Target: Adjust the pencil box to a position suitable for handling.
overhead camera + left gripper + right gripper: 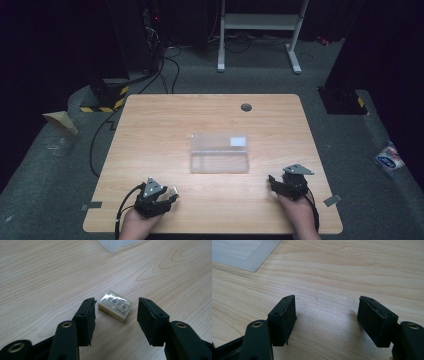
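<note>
A small cream eraser (115, 305) with a printed, glossy sleeve lies flat on the wooden table (150, 125) near its front left. My left gripper (116, 312) is low over it, jaws open, one pad on each side of the eraser with a gap to each; in the high view this gripper (169, 196) sits at the front left. My right gripper (276, 181) rests near the front right, and its jaws (327, 302) stand open over bare wood. A clear plastic box (220, 152) sits mid-table between and beyond both grippers.
A corner of the clear box (117, 243) lies ahead of the left jaws, and another corner (242, 252) is up left of the right jaws. A round cable hole (246, 107) marks the far side. Grey tape tabs (91, 205) (332, 200) sit at the front corners.
</note>
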{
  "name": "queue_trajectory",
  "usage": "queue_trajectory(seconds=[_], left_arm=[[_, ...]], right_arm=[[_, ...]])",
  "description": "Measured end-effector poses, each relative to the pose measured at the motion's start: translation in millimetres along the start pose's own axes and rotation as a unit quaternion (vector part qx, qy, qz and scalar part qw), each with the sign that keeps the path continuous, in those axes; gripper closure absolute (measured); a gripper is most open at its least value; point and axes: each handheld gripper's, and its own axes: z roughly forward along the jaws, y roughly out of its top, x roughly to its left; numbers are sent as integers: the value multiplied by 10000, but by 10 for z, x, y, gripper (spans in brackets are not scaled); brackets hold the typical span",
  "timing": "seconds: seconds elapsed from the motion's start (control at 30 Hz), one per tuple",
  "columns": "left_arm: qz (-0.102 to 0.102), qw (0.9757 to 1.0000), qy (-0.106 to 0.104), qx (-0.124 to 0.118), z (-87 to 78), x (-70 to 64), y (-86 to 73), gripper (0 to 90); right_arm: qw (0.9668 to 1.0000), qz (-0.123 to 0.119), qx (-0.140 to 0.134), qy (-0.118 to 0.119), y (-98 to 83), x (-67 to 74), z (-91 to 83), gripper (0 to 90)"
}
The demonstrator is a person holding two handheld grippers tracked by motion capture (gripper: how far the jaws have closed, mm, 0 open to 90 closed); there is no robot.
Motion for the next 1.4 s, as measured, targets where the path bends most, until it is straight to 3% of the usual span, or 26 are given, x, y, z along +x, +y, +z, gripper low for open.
queue_trajectory(seconds=[0.23, 0.53, 0.87, 0.93, 1.1, 1.4], left_arm=[[148, 9998, 111, 44, 87, -56, 17, 482], [101, 9998, 153, -37, 150, -76, 41, 527], [100, 9997, 195, -104, 109, -65, -10, 643], [36, 9998, 172, -119, 109, -62, -12, 648], [179, 9994, 259, -146, 115, -80, -20, 653], [130, 9993, 299, -176, 144, -80, 3, 680]], right_arm=[[10000, -5, -4, -6, -2, 2, -2, 312], [10000, -15, -5, -7, -2, 1, -2, 312], [10000, -23, -3, -31, -2, 7, -4, 318], [10000, -22, -2, -30, -2, 7, -4, 318], [10000, -20, -1, -30, -1, 7, -4, 318], [10000, -25, -2, -8, -1, 5, -4, 316]])
